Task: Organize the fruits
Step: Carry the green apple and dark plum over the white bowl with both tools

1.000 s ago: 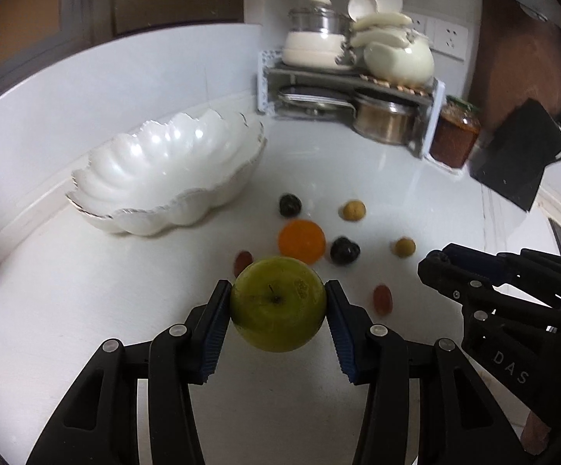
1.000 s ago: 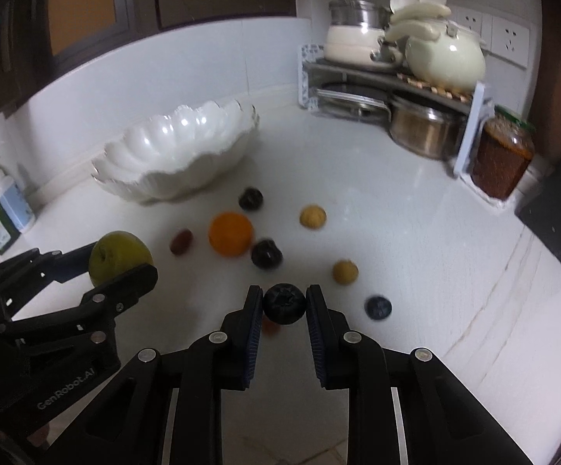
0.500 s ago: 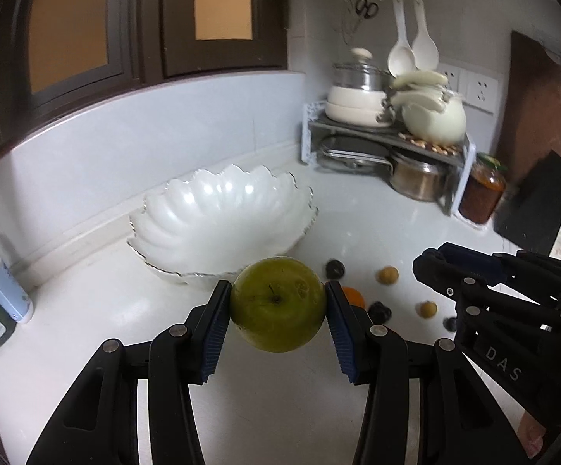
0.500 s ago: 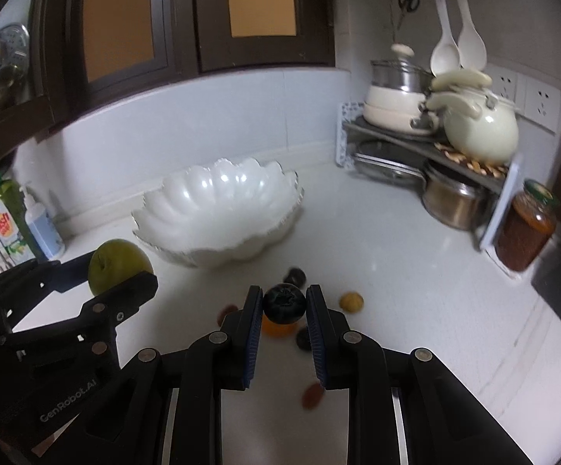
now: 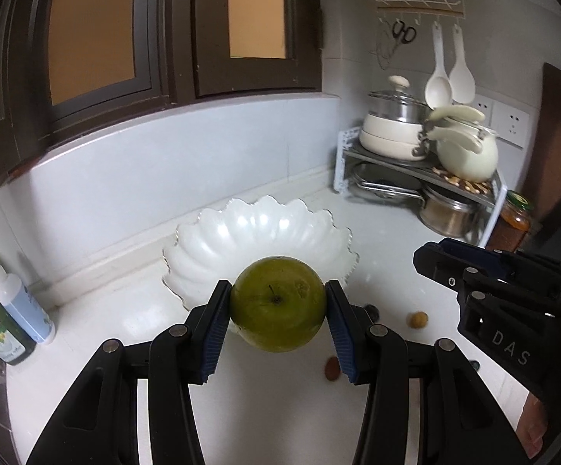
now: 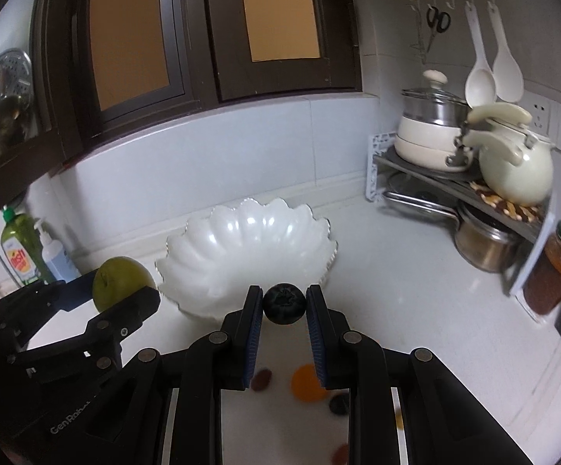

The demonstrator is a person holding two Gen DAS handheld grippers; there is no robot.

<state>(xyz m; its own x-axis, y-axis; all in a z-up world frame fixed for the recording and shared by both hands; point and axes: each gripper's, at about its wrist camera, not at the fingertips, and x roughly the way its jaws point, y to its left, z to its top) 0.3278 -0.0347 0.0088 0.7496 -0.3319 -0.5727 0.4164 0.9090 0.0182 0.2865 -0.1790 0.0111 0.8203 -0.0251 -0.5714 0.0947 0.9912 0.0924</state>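
Evidently both grippers are heading for the white bowl (image 5: 210,240), left gripper (image 5: 277,304) jaws clamping a green apple (image 5: 277,304), right gripper (image 6: 283,304) jaws pinching a dark berry (image 6: 283,304).

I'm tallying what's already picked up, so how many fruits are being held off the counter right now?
2. A green apple sits between the left gripper fingers; a blueberry sits between the right gripper fingers. Both are near the white bowl.

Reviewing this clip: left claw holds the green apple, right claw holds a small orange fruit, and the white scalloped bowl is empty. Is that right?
One error. The right claw is shut on a dark blueberry, not an orange fruit; the orange fruit lies on the counter, as the right wrist view shows. The left claw does hold the green apple, and the white scalloped bowl is empty.
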